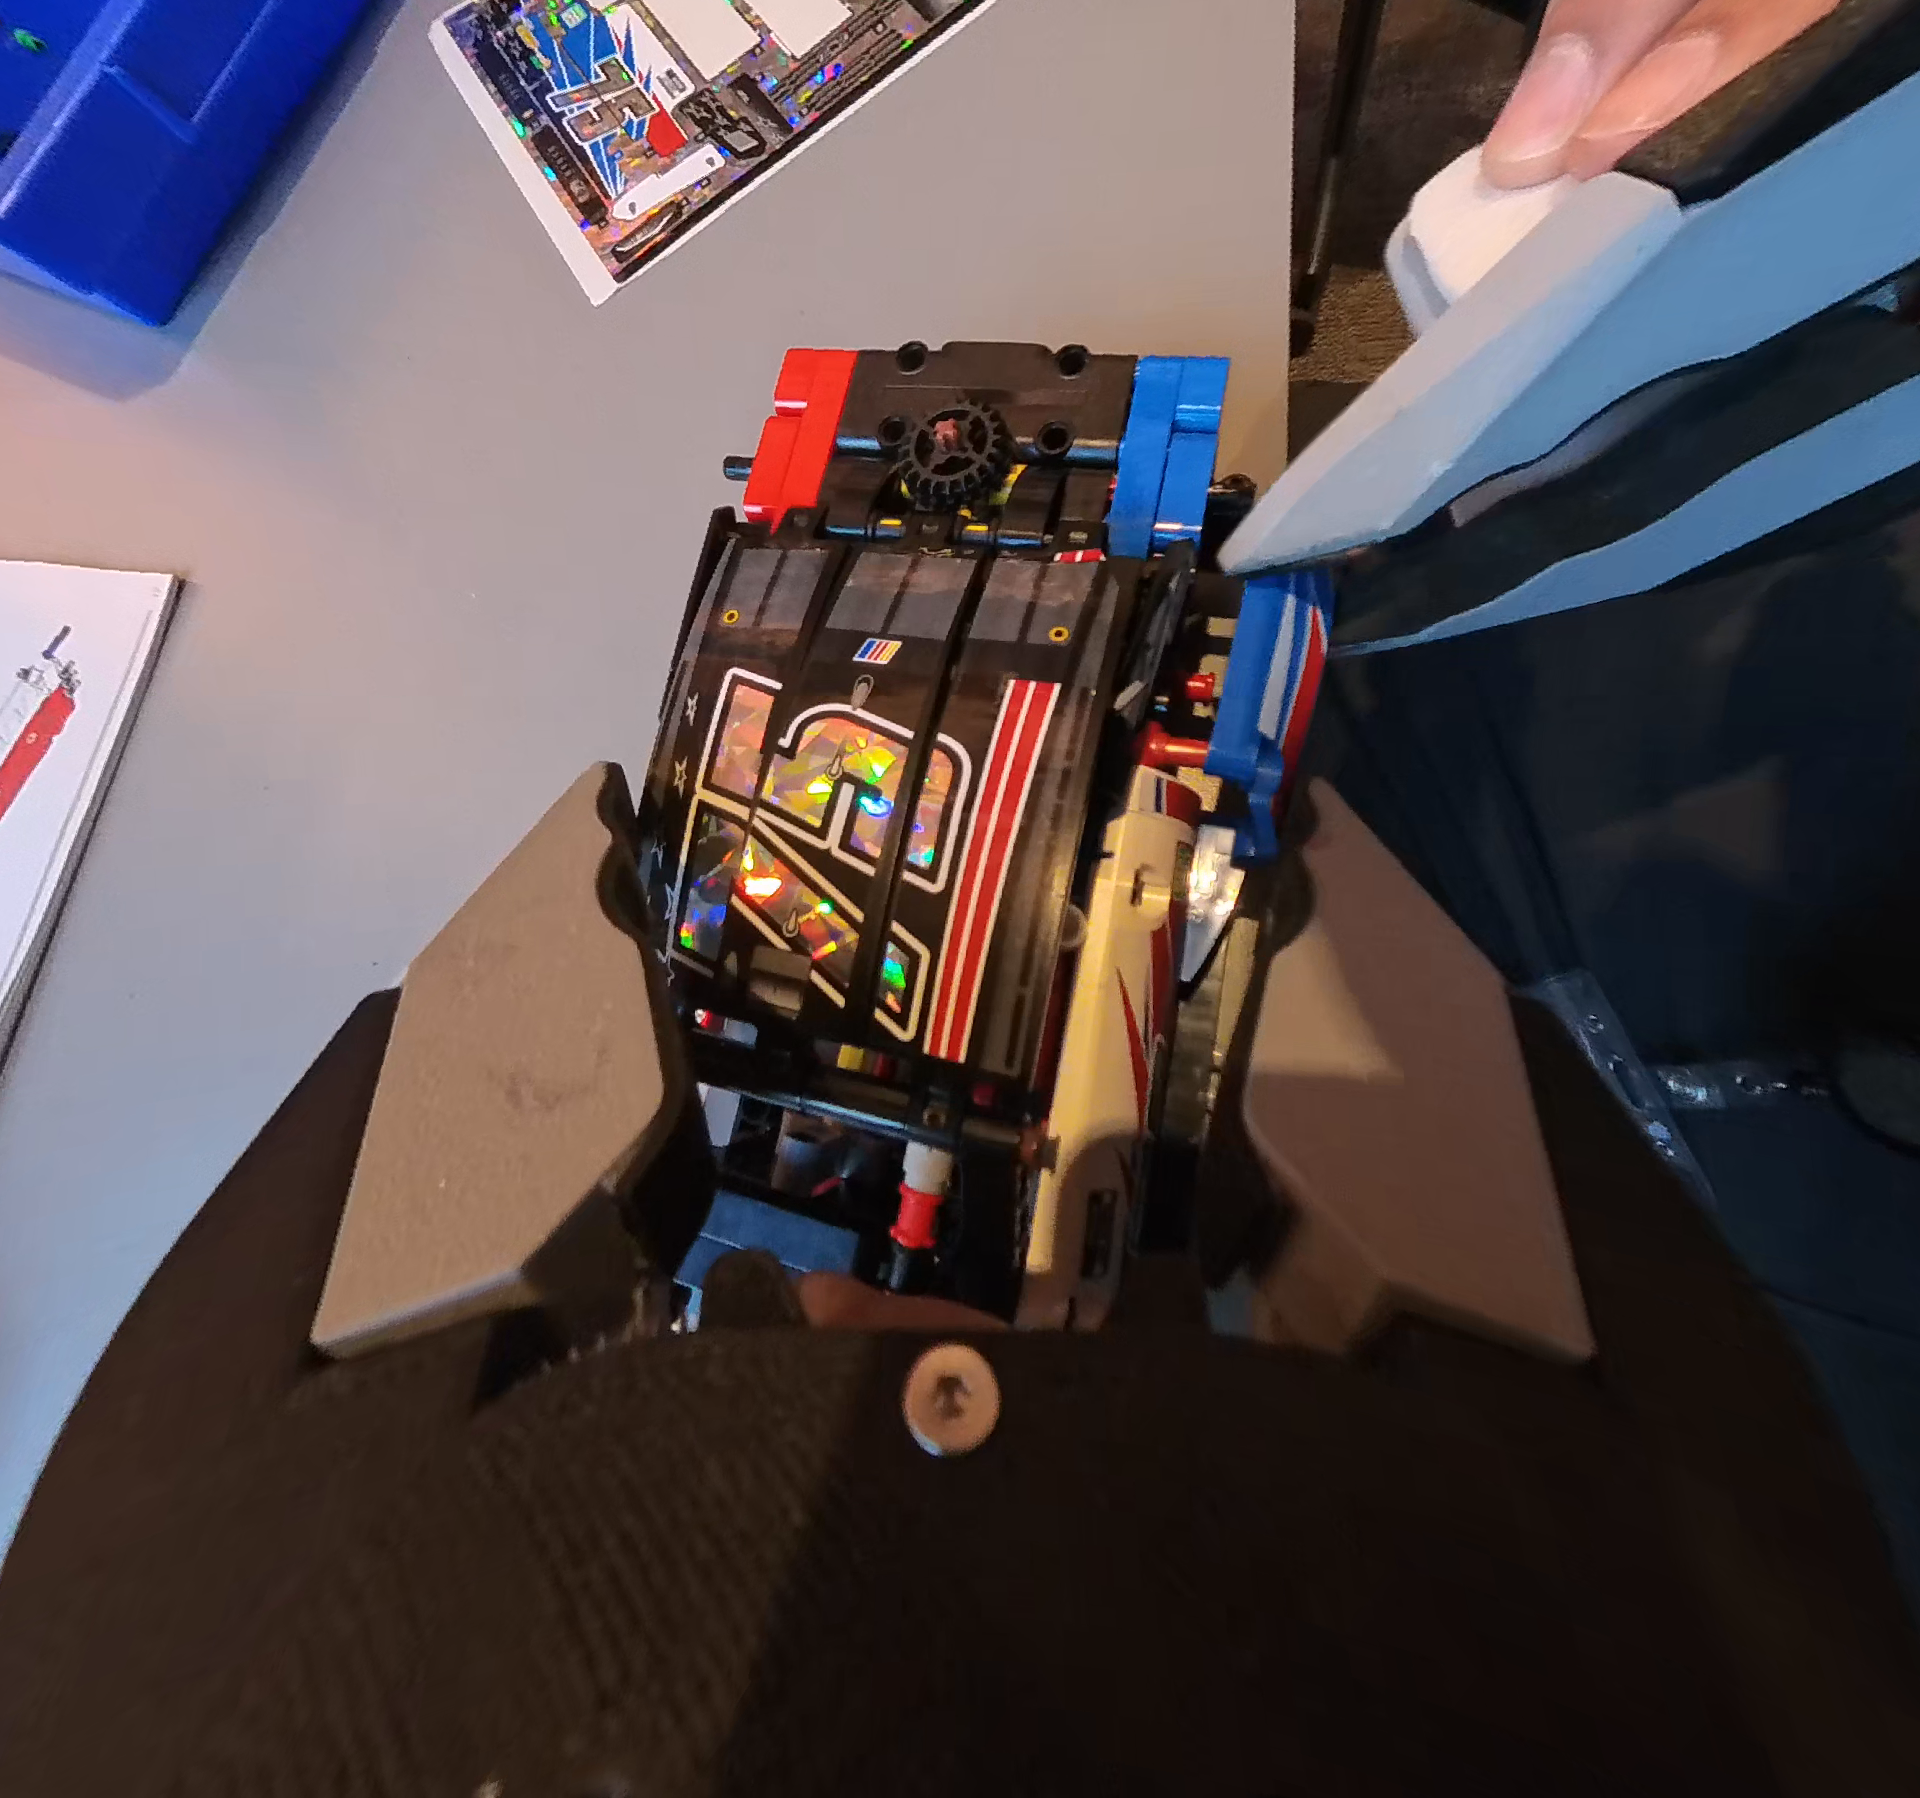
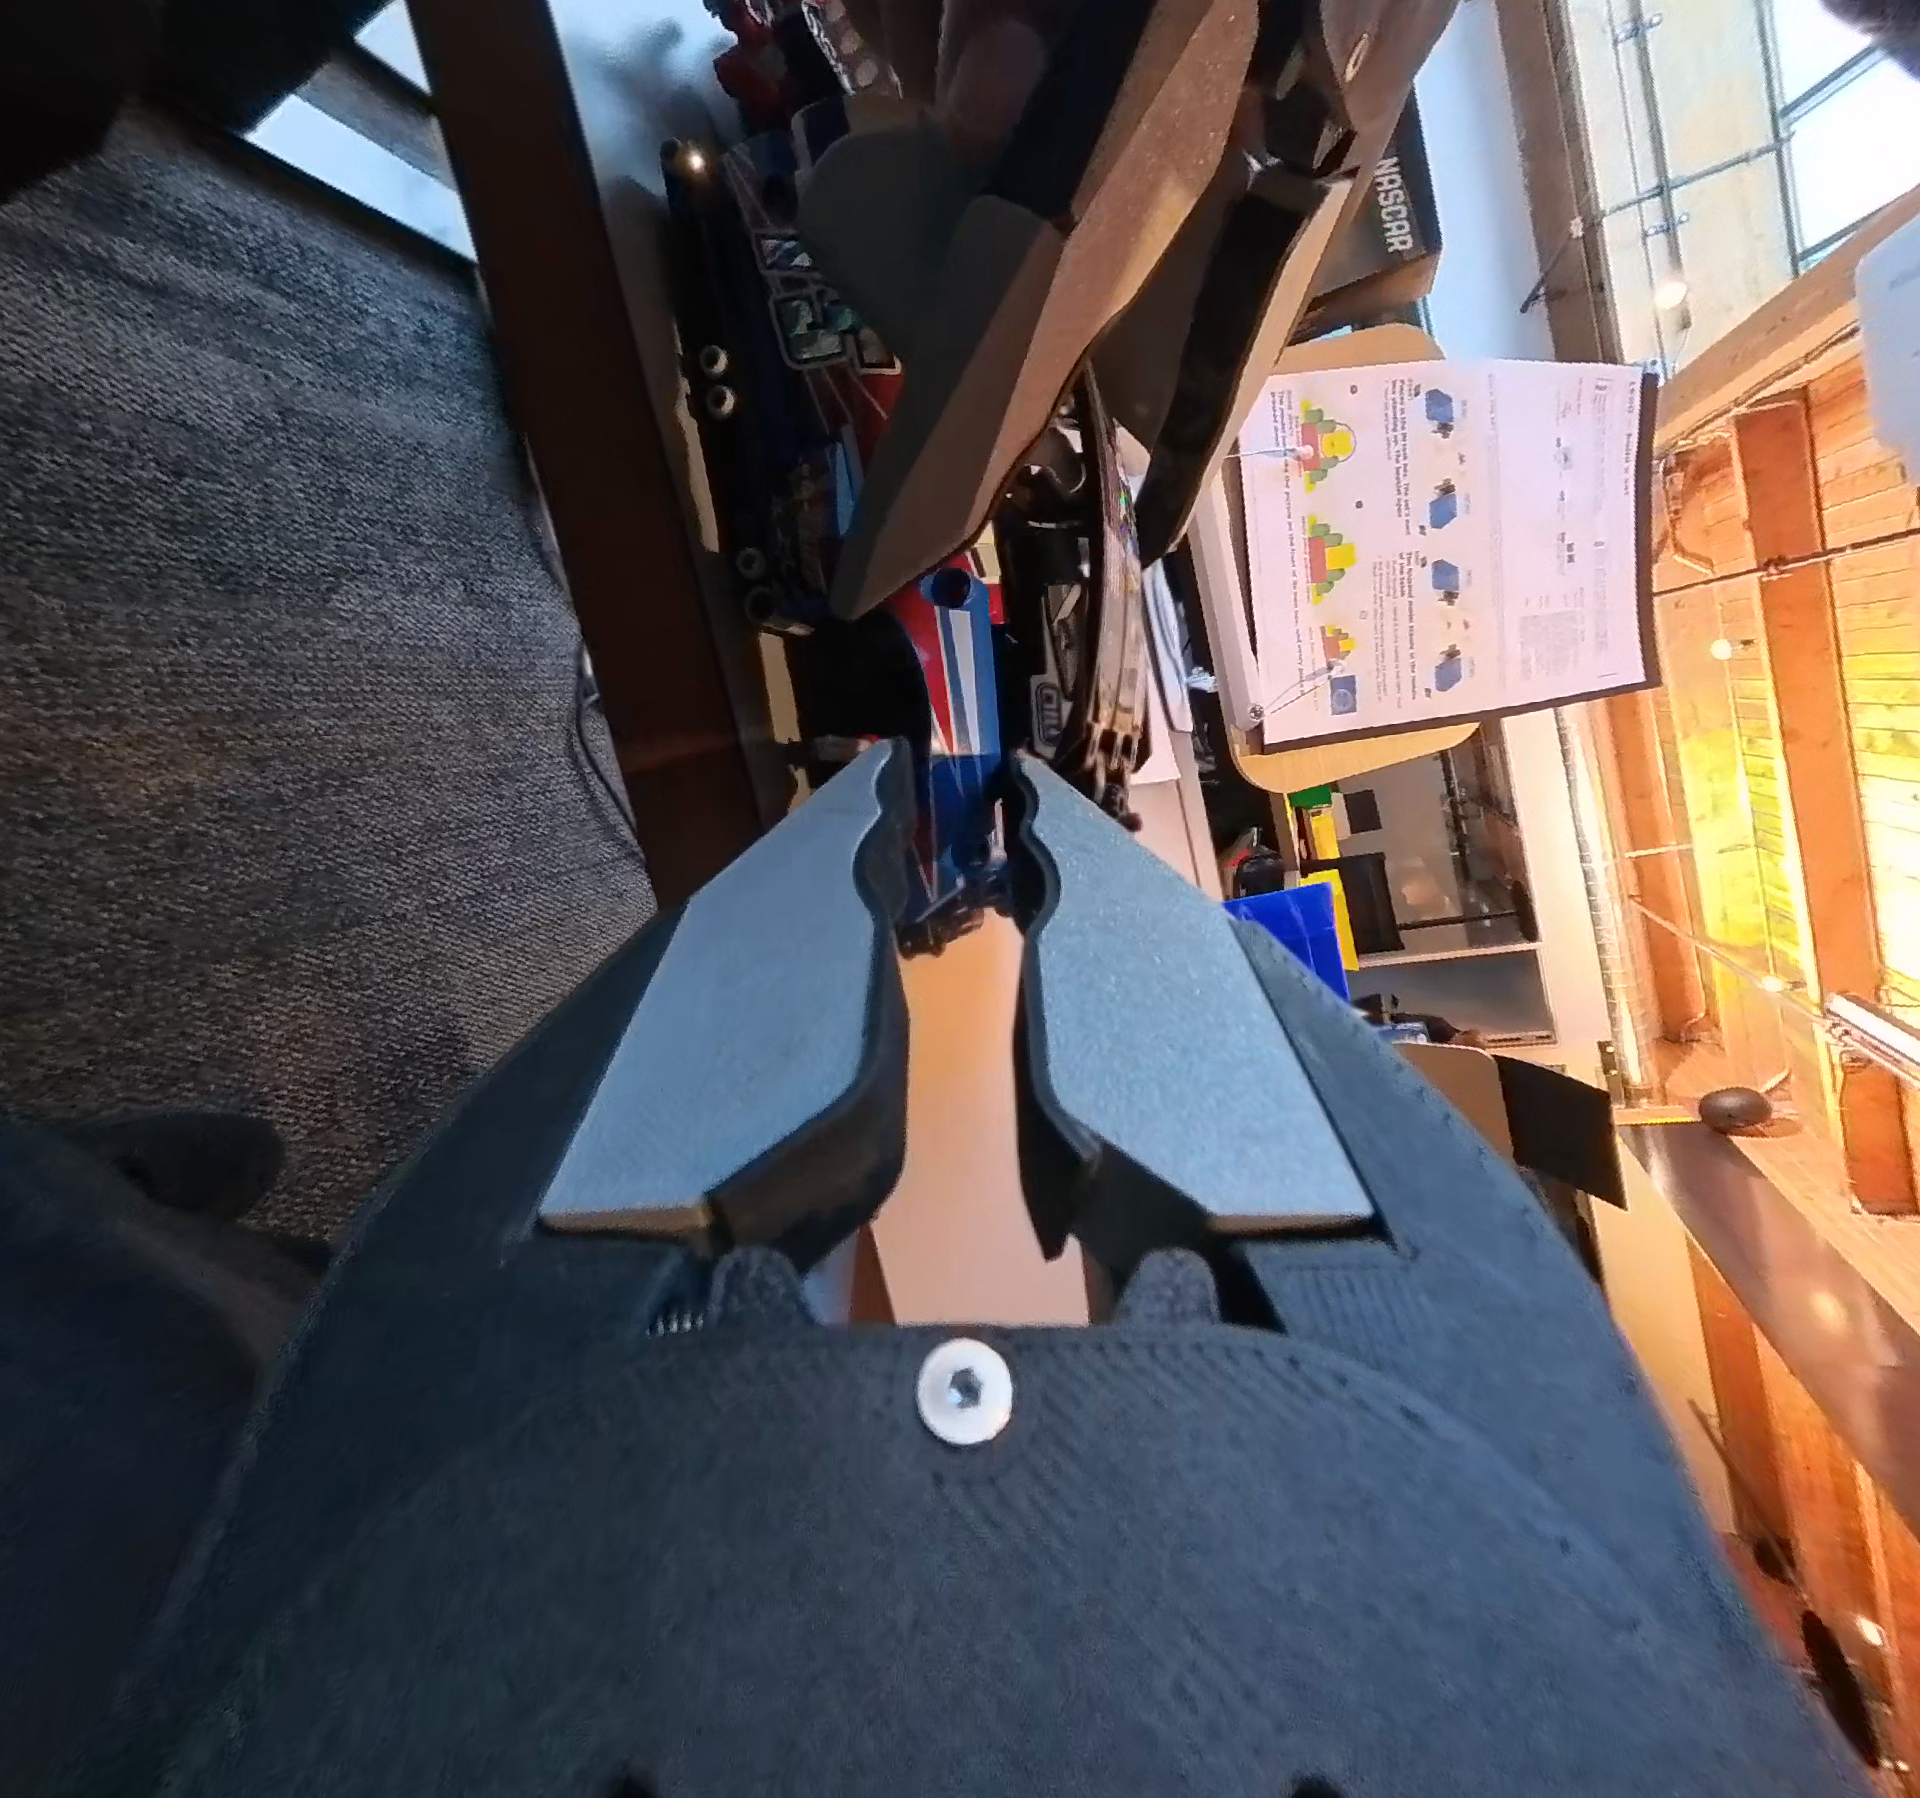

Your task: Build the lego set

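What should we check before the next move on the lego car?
1. Left gripper fingers clamped on both sides of the lego car: ok.
2. Right gripper holding the blue striped panel at the car's side: ok.
3. Panel's pins lined up with their holes: cannot tell, hidden.
4. Black gear seated on its axle: ok.
5. Sticker sheet and instruction booklet lying clear of the car: ok.

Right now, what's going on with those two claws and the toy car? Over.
Left gripper shut on lego car, held above table. Right gripper shut on blue side panel of the car. Nothing blocking.
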Action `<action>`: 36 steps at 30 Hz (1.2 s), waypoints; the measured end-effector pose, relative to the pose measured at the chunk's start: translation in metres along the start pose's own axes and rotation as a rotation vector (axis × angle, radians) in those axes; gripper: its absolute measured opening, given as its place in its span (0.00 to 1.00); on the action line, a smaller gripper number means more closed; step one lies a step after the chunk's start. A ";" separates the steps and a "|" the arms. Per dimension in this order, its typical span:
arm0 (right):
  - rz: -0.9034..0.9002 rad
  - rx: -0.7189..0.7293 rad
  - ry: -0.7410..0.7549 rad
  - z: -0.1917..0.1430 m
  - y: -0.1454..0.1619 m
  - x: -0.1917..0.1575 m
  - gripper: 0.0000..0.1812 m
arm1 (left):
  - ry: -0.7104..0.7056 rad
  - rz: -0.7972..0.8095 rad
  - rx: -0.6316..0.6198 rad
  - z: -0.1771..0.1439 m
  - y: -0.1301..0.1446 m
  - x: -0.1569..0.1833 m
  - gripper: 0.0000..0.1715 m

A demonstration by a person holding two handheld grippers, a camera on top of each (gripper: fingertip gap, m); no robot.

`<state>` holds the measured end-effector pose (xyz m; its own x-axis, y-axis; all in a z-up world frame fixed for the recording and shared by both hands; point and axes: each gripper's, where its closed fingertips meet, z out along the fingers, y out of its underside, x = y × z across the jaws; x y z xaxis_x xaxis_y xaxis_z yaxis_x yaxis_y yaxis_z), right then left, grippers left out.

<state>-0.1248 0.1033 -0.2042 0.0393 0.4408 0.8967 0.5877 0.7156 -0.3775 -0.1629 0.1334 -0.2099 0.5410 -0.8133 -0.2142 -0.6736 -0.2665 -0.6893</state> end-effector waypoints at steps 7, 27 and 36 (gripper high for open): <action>0.077 0.024 -0.047 -0.003 0.004 0.004 0.10 | -0.009 -0.012 0.008 0.000 -0.001 0.000 0.69; 0.820 0.132 -0.347 -0.006 0.039 0.019 0.29 | -0.033 -0.023 0.007 0.000 -0.001 0.000 0.69; 0.920 0.127 -0.462 -0.005 0.041 0.007 0.41 | -0.039 -0.027 0.007 -0.001 -0.001 -0.001 0.69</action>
<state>-0.0967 0.1333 -0.2124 0.1008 0.9914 0.0840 0.3970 0.0373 -0.9170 -0.1634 0.1338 -0.2087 0.5783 -0.7851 -0.2218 -0.6549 -0.2847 -0.7000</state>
